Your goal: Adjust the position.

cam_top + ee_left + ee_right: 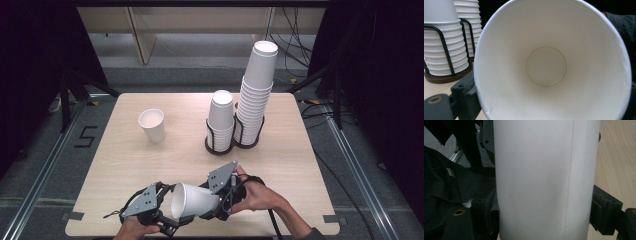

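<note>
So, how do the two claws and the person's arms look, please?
Both claws, left claw and right claw, are black with blocky jaws. Each carries a grey three-cornered plate with small dark holes. A brass-coloured ring sits on one jaw. A black cable trails away. A dark sleeve shows at the right arm.

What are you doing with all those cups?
A person holds a gripper in each hand. The right gripper clamps a white paper cup on its side, its open mouth facing the left gripper. Another cup stands alone on the table, beside two stacks in black holders.
</note>
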`<action>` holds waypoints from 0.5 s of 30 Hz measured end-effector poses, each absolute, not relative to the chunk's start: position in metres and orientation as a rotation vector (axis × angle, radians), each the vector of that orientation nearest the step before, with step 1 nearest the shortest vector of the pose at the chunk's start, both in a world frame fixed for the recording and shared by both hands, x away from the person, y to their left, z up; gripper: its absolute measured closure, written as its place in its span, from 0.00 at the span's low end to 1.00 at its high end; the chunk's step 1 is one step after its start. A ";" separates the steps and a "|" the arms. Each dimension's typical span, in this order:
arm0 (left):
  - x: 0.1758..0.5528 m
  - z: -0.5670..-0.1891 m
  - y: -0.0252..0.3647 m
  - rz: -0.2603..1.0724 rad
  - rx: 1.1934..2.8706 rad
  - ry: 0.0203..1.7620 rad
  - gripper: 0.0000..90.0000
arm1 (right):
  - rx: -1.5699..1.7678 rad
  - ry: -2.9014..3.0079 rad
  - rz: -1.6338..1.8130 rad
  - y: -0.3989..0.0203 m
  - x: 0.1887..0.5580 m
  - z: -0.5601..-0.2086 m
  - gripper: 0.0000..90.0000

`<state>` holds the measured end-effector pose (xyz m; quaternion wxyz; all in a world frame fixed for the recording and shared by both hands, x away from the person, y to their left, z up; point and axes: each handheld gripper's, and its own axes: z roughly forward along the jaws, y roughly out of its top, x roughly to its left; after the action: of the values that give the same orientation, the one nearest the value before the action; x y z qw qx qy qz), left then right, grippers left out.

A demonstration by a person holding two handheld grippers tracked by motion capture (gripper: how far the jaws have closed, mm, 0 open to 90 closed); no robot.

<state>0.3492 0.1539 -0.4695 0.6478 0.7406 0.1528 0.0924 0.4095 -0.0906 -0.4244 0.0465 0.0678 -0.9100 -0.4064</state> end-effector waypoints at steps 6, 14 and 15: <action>0.349 -0.468 0.155 0.217 1.695 0.340 0.10 | 0.171 -2.770 -1.243 -0.090 0.409 -0.427 0.25; 0.348 -0.467 0.155 0.215 1.683 0.351 0.11 | 0.118 -2.808 -1.199 -0.087 0.408 -0.430 0.20; 0.348 -0.467 0.155 0.216 1.677 0.352 0.11 | 0.109 -2.813 -1.207 -0.087 0.407 -0.429 0.20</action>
<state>0.3485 0.1548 -0.4670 0.6496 0.7382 0.1549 0.0950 0.4074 -0.0874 -0.4292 0.0395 0.0357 -0.9177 -0.3938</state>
